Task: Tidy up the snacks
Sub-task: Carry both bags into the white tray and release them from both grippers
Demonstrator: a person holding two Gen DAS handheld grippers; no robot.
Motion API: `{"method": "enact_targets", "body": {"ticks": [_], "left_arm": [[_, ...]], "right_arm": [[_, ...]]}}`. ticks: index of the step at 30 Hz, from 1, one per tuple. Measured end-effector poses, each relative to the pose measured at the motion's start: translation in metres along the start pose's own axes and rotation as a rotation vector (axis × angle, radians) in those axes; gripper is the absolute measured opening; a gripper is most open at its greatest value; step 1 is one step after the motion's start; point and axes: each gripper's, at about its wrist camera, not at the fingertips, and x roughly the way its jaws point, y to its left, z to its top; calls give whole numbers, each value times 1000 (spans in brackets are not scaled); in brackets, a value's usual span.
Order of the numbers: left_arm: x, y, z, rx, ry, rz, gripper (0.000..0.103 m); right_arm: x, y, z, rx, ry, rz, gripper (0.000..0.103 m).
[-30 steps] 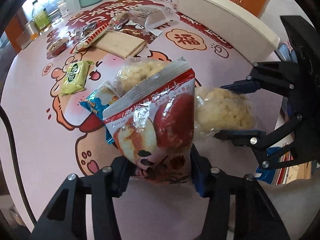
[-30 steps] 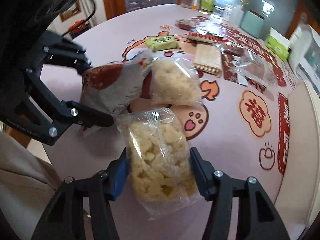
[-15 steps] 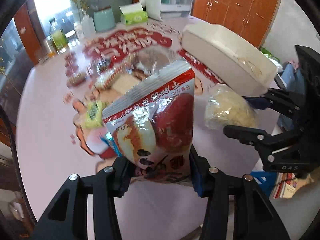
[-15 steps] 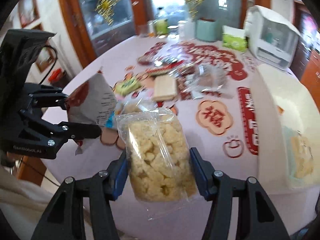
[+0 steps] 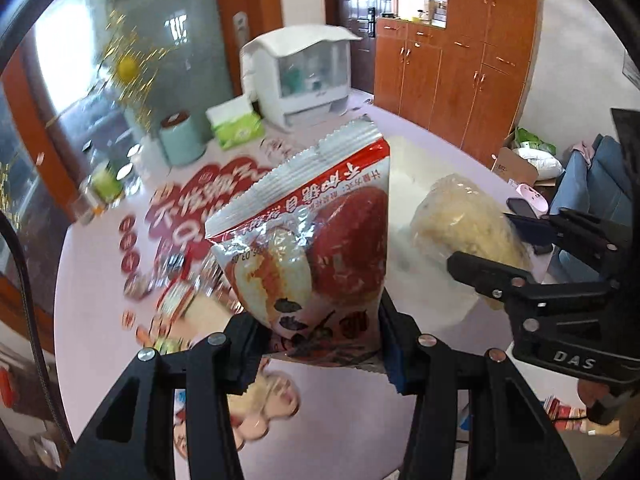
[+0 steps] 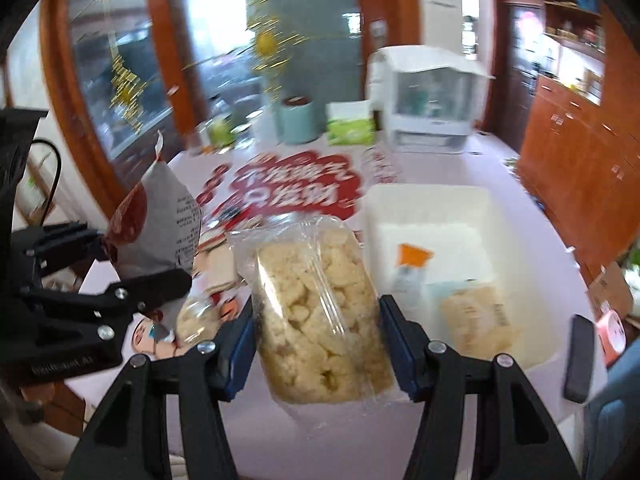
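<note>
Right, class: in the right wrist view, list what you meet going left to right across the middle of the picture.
left gripper → red and silver snack bag → clear bag of puffed rice snack held in the right gripper → white bin → wooden cabinets.

The red snack bag (image 5: pixel 316 240) is shiny, crinkly foil. The bag of puffed rice (image 6: pixel 320 312) is clear, smooth plastic, and the pieces inside look bumpy. The white bin (image 6: pixel 424 208) is smooth plastic. The cupboards (image 5: pixel 452 68) are glossy brown wood.
</note>
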Motion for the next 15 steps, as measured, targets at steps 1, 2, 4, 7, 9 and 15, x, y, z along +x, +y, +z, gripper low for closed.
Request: {"method": "enact_targets", "body": {"ticks": [1,2,4,7,9,15], "left_arm": [[3,-10,11,5,-1,0,48],[5,-18,18,9,-4,-3,48],[13,-37,38,21,-13,0,48],[27,-63,63,43,-8,18,48],[39,-78,79,51,2,27,48],[83,-101,119,29,44,68,49]], "right_arm": [[-5,-14,4,24,-6,-15,58],[-9,-26,7,45,-8,-25,58],[-16,-49,13,79,-14,-37,58],[-18,-82,18,104,-21,-70,58],[-16,-103,20,123,-18,-89,58],[3,-158,27,185,-1,-94,58]]}}
